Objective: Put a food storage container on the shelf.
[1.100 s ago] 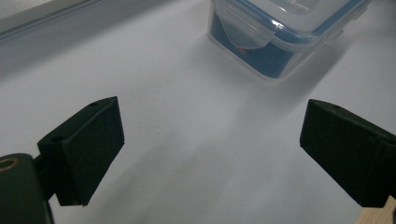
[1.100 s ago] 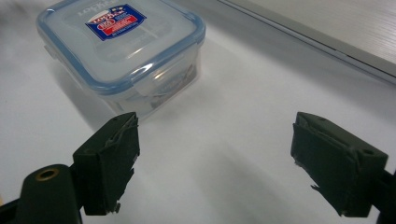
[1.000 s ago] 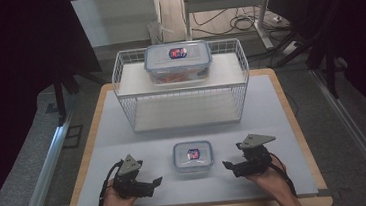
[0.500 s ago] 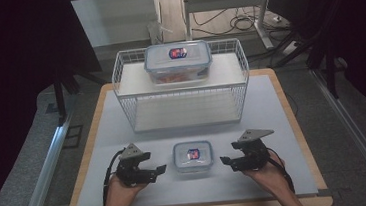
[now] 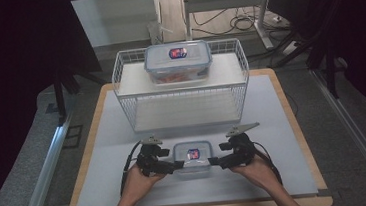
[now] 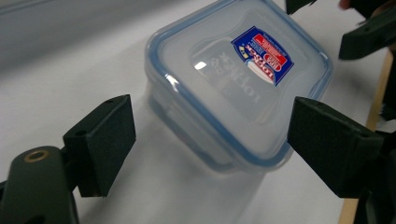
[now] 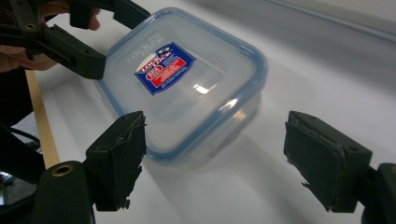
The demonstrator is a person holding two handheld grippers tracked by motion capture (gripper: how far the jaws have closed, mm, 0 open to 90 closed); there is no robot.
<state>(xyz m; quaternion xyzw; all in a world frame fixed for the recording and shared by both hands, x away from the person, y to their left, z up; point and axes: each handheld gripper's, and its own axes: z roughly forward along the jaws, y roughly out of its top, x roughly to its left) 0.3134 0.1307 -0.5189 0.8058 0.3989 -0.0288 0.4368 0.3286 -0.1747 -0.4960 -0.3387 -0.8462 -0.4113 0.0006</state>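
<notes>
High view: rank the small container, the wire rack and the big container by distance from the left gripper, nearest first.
From the left gripper:
1. Small container, just beside its fingers, between both grippers.
2. Wire rack, farther back, mid-table.
3. Big container, farthest, atop the rack.

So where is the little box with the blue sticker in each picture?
High view: the small container sits low in the middle, between the two grippers.
Left gripper view: it sits top middle, beyond the open jaws.
Right gripper view: it sits upper left of middle.
Shared landmark: its blue and red label.
</notes>
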